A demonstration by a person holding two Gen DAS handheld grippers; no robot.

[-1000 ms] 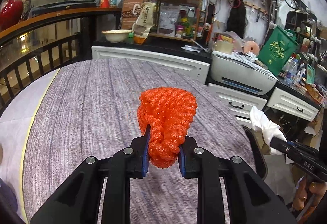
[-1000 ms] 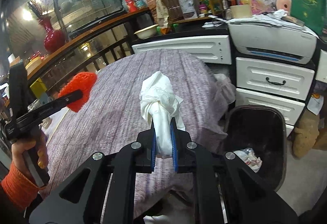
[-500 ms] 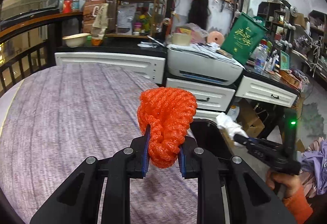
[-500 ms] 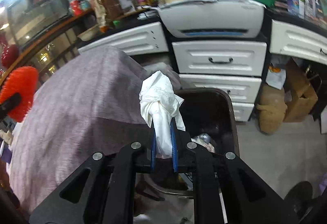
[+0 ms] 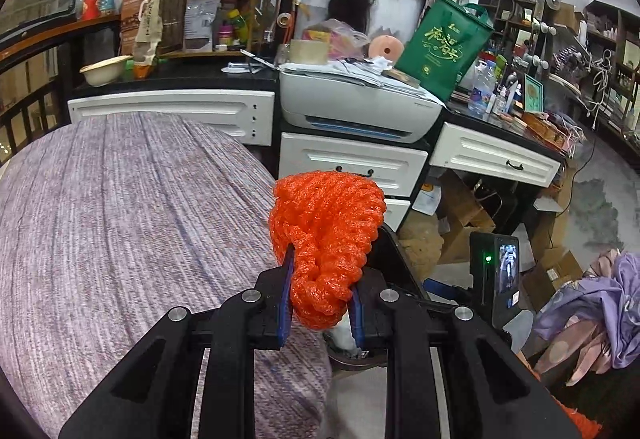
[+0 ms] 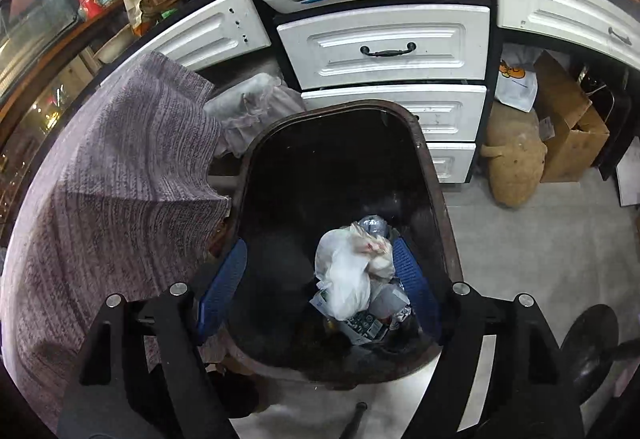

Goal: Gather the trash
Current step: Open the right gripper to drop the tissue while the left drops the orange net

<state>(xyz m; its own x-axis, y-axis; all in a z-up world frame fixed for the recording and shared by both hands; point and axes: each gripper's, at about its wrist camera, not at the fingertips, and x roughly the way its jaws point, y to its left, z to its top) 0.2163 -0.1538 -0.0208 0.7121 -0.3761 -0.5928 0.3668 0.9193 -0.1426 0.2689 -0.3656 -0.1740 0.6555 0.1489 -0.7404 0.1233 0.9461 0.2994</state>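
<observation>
Since a second ago the right gripper (image 6: 320,287) has swung off the table and down over the trash bin (image 6: 436,199), and the knotted white tissue wad it was pinching is gone from between its pads; its jaws are opening, spread wide with nothing between them. Going big to small: the table with the purple-grey woven cloth (image 5: 120,231) sits right beside the dark bin, whose rim nearly touches the cloth's hanging edge. Down in the bin there's a pile of white crumpled trash (image 6: 352,271) on top of printed wrappers. The left gripper (image 5: 320,303) has drifted toward the table's edge, clamped tight on the orange foam fruit net (image 5: 326,235), which sticks up above its blue pads (image 5: 285,295).
</observation>
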